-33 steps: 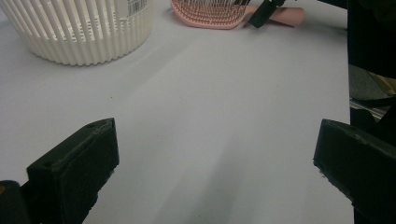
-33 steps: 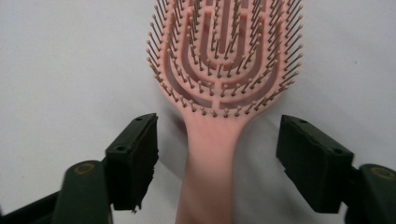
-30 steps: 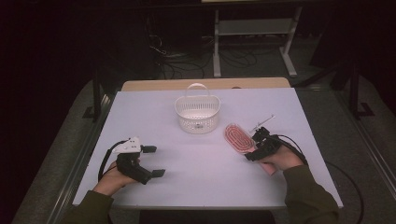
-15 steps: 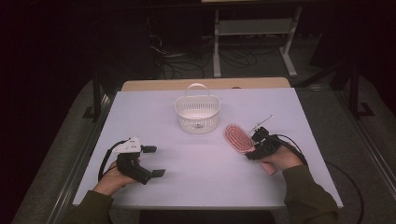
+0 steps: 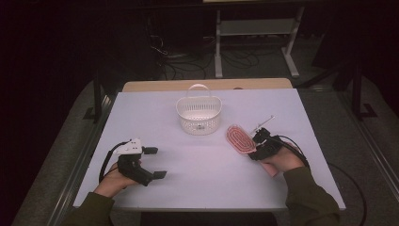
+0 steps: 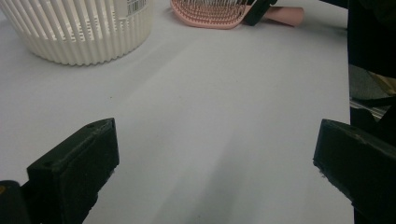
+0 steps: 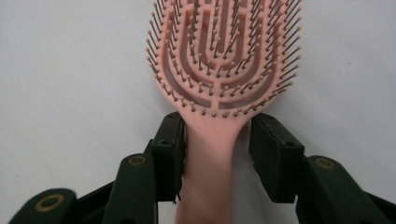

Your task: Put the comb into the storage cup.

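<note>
- High view: my right gripper point(image 5: 255, 142) sits low on the white table point(image 5: 197, 183), my right hand point(image 5: 277, 157) behind it with the forearm coming in from the bottom edge. It sits at the handle of the pink plastic paddle hairbrush point(image 5: 238, 138), which lies flat on the right half of the table, just beside the white slatted plastic basket point(image 5: 198, 113).
- The hairbrush's long axis runs aslant, its head toward the basket and its handle toward my right hand.
- My left gripper point(image 5: 150, 163) rests on the table's left, well apart from the hairbrush, its jaws spread wide and empty.
- Against the frame a second ago, neither hand nor the hairbrush has shifted.
- Left gripper view: both jaws stand far apart over bare table; the basket and the hairbrush lie far ahead.
- Right gripper view: the jaws have just been closing with the handle between them. One touches it; a thin gap remains at the other. Bristles face up.
</note>
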The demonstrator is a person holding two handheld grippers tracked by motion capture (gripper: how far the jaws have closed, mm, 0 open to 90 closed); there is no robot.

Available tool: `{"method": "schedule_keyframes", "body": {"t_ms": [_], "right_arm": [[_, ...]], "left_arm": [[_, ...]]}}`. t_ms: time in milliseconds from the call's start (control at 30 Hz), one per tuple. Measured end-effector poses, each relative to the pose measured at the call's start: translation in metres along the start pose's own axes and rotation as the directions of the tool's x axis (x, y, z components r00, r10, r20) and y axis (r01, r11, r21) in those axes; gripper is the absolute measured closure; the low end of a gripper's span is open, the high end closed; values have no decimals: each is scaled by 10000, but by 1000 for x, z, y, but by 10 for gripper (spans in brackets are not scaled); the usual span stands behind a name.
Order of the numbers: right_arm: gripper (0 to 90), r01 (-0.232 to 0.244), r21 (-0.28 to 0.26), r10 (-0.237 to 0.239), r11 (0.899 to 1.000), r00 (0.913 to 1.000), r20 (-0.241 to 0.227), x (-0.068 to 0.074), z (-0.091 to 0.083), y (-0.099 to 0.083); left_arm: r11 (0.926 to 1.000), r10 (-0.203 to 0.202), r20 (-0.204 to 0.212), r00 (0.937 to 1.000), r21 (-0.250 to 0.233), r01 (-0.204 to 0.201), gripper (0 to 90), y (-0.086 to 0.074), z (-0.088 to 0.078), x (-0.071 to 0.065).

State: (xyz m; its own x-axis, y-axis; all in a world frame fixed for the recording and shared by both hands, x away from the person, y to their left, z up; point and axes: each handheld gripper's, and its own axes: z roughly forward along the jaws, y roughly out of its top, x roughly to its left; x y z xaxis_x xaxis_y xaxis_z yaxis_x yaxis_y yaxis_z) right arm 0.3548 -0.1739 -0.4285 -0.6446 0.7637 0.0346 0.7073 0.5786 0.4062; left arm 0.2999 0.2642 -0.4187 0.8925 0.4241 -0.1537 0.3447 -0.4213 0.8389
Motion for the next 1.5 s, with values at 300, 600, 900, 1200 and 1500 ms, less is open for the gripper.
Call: {"method": "schedule_keyframes", "body": {"t_ms": [300,600,900,1200,1500], "right_arm": [[590,6,211,-9,9998,9999,151,3,0,2],[638,-67,385,56,9992,9996,291,5,0,4],[676,-209,482,195,9986,9993,308,5,0,5],[688,-212,517,197,9984,9994,299,5,0,5],[690,-143,307,138,9994,9998,158,3,-1,2]], "left_arm": [[10000,11,11,10000,12,-11,0,0,1,0],[10000,45,14,10000,23,-45,0,0,1,0],[10000,37,1,10000,11,-37,0,0,1,0],[10000,29,-7,10000,16,-29,0,0,1,0],[10000,33,2,10000,16,-33,0,0,1,0]]}}
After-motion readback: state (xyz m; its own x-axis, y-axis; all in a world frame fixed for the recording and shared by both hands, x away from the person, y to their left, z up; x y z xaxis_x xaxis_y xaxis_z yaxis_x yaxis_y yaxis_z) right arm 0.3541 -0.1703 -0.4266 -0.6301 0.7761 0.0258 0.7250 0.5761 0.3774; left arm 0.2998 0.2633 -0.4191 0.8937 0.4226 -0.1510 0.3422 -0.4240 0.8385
